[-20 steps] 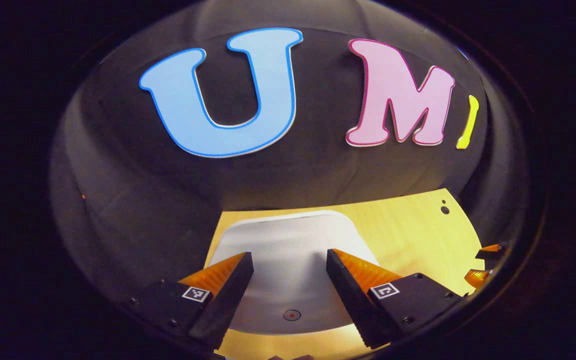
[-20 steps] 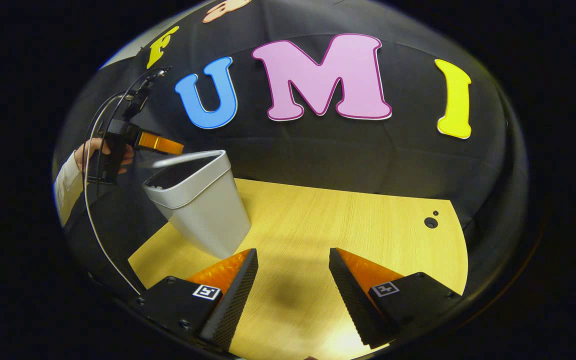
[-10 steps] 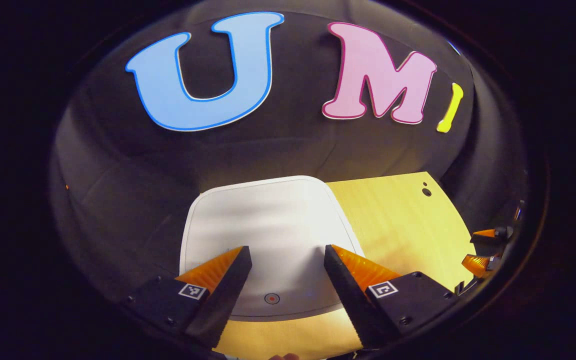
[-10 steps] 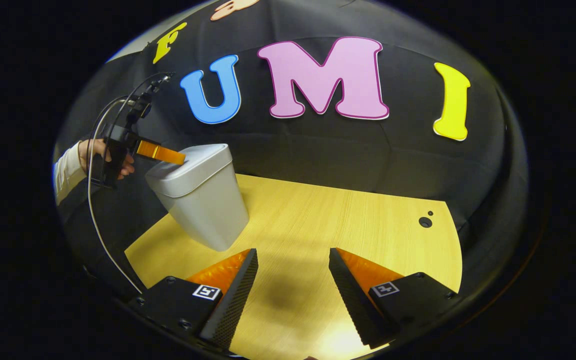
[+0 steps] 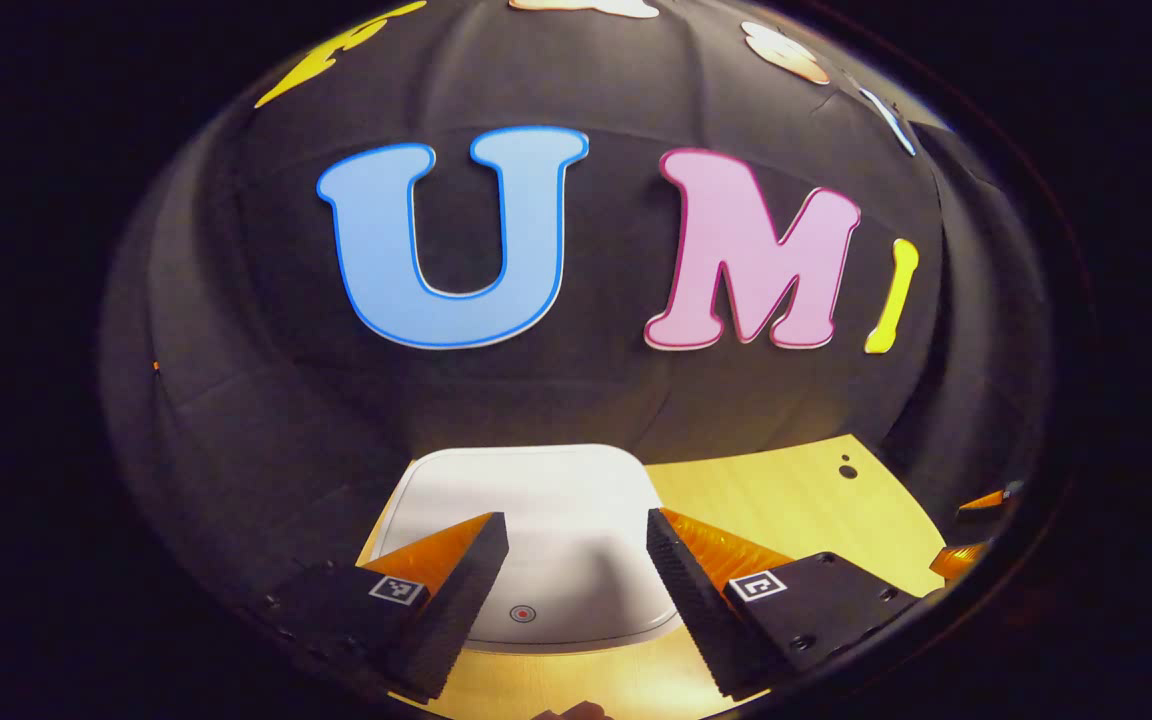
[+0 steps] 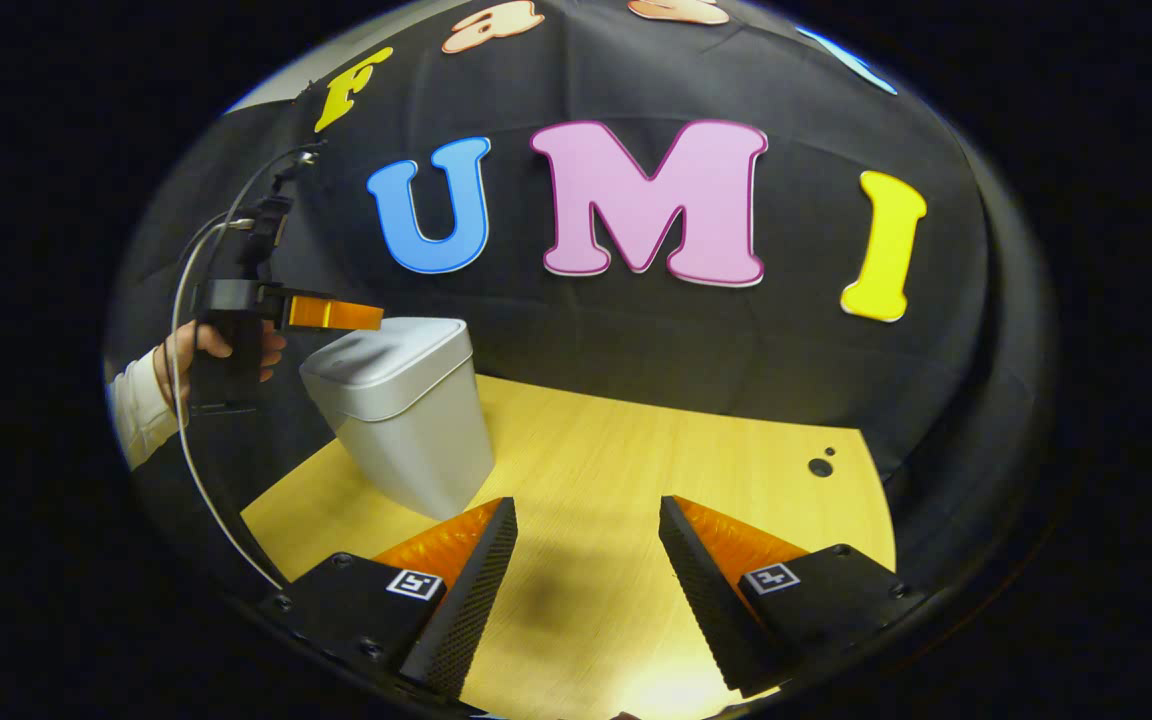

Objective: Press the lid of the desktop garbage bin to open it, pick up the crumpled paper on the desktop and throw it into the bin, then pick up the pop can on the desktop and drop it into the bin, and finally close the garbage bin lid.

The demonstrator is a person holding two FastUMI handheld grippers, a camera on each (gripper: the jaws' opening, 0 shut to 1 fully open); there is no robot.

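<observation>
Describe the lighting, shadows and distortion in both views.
Left gripper view: warm light on the lid, with the left tool shading its near part; fisheye bends the table edge. Right gripper view: glare on the table near the right tool, a soft shadow between its fingers.

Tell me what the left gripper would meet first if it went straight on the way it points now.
Probably the booth's black cloth wall: the left gripper looks level, just above the white plastic bin's closed lid. Depth is unclear.

white sleeve; square-tagged black gripper mounts.
</observation>
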